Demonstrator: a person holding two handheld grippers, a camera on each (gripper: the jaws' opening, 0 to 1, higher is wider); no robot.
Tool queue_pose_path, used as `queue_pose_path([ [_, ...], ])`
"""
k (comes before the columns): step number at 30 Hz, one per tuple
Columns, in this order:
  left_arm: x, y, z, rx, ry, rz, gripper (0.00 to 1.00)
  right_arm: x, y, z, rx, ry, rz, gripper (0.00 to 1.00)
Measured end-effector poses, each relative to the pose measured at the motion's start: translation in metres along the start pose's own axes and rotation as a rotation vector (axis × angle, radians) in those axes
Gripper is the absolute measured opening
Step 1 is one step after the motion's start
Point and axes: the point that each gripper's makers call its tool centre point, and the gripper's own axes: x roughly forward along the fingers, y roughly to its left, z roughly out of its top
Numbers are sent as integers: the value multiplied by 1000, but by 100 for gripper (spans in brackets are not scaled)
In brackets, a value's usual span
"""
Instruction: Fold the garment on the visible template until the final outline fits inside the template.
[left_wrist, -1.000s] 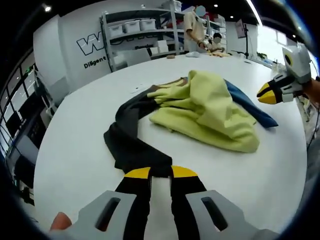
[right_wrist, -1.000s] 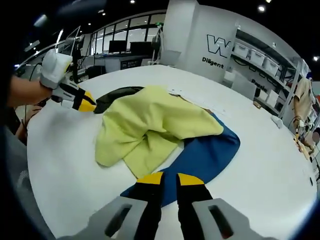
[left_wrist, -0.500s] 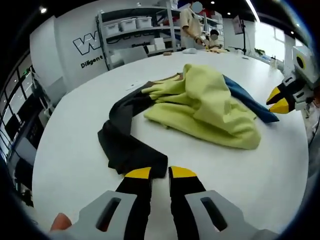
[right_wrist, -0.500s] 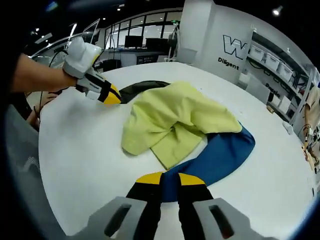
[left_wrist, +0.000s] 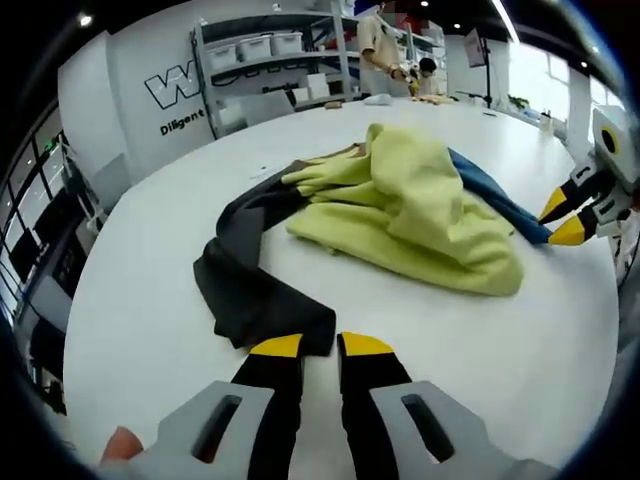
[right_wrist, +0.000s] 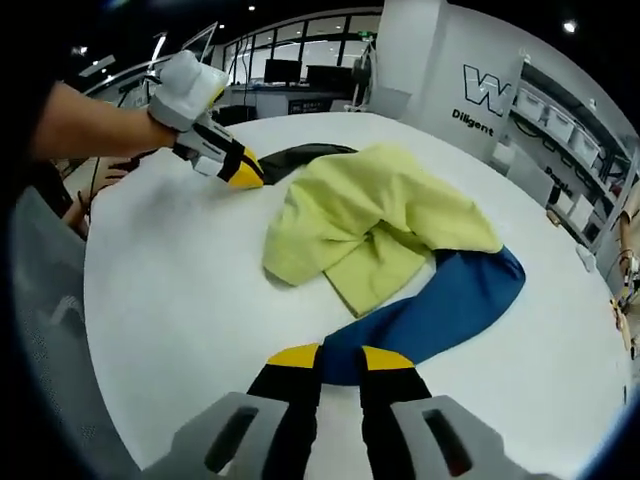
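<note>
The garment (left_wrist: 400, 215) lies bunched mid-bench (left_wrist: 150, 320), yellow body heaped with a black sleeve (left_wrist: 250, 290) and a blue sleeve (right_wrist: 440, 310) trailing out either way. The left gripper (left_wrist: 320, 348) sits at the black cuff, jaws slightly parted, the cuff just ahead of them, nothing held. The right gripper (right_wrist: 340, 358) sits at the blue cuff, jaws parted too. Probably each lines up on a sleeve end to spread it flat. No template outline that I can make out.

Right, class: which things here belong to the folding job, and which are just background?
Job: garment, yellow with black sleeve and blue sleeve; left hand-held gripper; right hand-held gripper; table.
Background: shelves, bins, people.
</note>
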Motion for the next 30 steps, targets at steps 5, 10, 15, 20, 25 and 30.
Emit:
queue_pose_path([
  [5,0,-1,0,7,-3,-3,8,3,-2,-8,-3,23,-4,7],
  [10,0,-1,1,1,-2,-6,5,5,-2,-14,9,37,5,5],
  [15,-1,-1,0,3,4,-3,0,6,-2,-13,34,40,12,2],
  [20,-1,1,-1,0,5,-4,0,6,-2,-14,45,42,10,0],
  [25,-6,7,-1,-4,-2,9,0,4,-9,-15,43,49,-6,0],
  [30,-13,24,-5,-8,2,36,0,0,-21,-19,48,54,-30,0],
])
